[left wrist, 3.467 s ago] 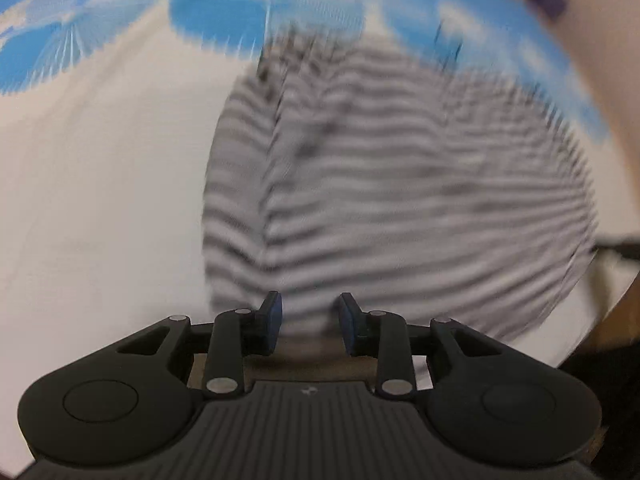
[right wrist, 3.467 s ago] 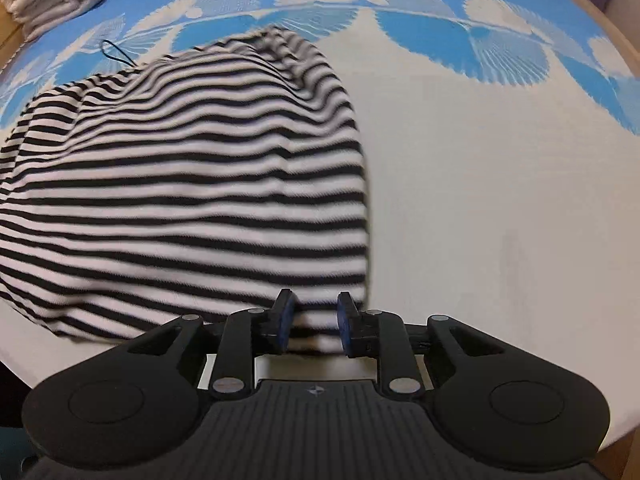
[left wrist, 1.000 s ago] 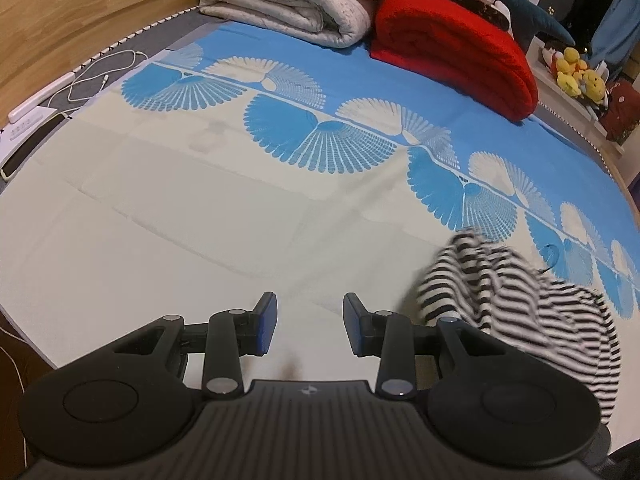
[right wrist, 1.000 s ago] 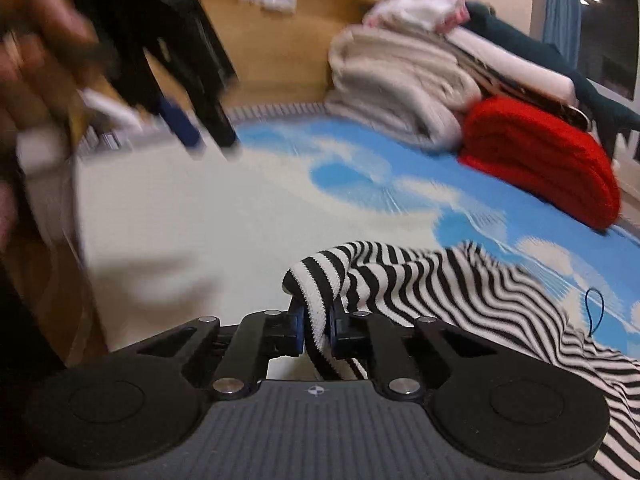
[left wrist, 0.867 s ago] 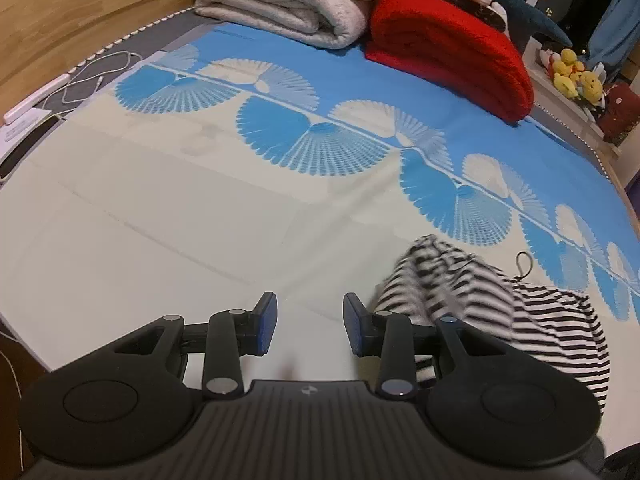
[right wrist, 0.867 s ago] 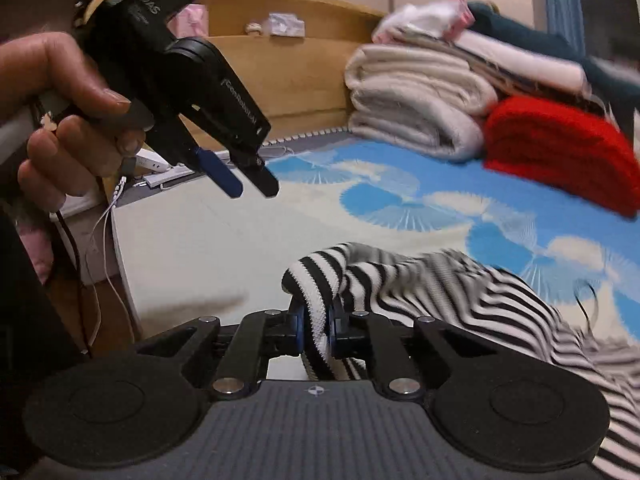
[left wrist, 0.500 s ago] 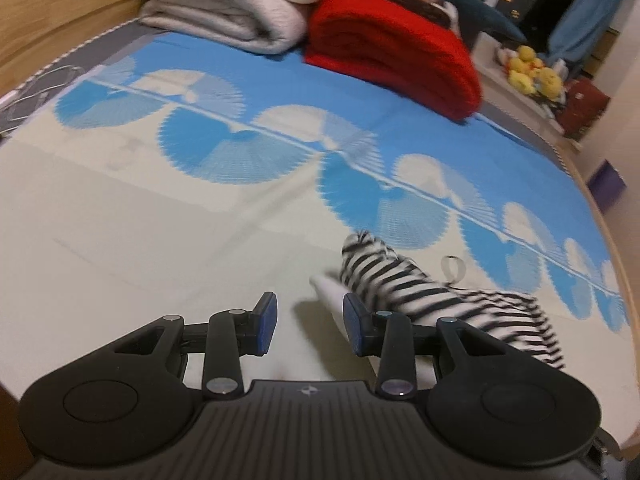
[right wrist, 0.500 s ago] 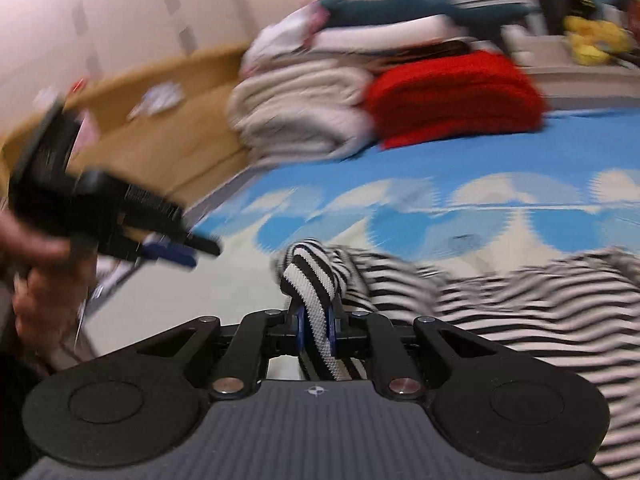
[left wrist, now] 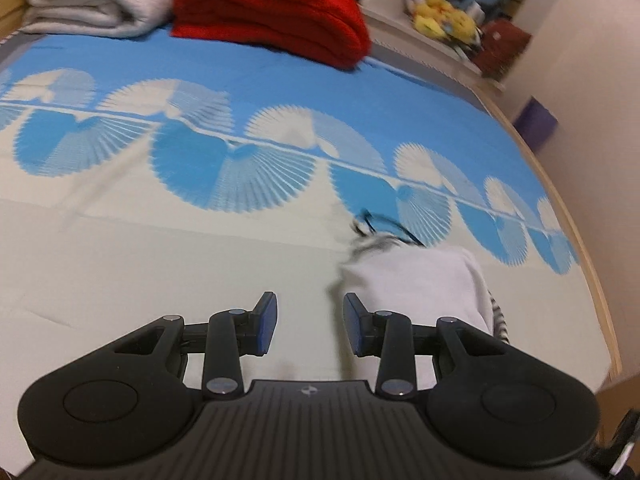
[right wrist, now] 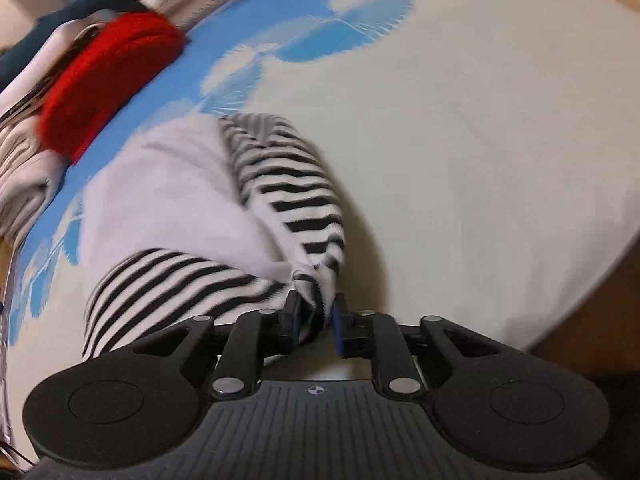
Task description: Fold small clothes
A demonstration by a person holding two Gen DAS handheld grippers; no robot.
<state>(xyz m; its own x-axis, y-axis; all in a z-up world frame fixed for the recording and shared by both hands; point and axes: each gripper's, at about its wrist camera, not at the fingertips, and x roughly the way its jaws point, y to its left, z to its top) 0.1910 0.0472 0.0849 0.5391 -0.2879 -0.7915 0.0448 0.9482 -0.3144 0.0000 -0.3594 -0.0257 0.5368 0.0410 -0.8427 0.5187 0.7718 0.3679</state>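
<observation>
A black-and-white striped garment (right wrist: pixel 180 200) lies folded over on the cream and blue bedsheet (right wrist: pixel 460 140), its plain white inner side turned up. In the left wrist view the garment (left wrist: pixel 420 280) shows mostly white, just right of and beyond my left gripper (left wrist: pixel 310 320), which is open with only sheet between its fingers. A thin black loop (left wrist: pixel 384 226) sticks out at the garment's far edge. My right gripper (right wrist: pixel 316 320) has a bunched striped edge between its pads; its jaws are opening, and the cloth still fills the gap.
A folded red blanket (left wrist: pixel 272 4) and a white blanket (left wrist: pixel 88 4) are stacked at the far end of the bed. Yellow plush toys (left wrist: pixel 440 16) sit on a shelf beyond. The bed's wooden edge (left wrist: pixel 592 280) runs along the right.
My right gripper rolled and carried the striped edge across, folding the garment so its white inside shows. The left gripper swung right, still open and holding nothing.
</observation>
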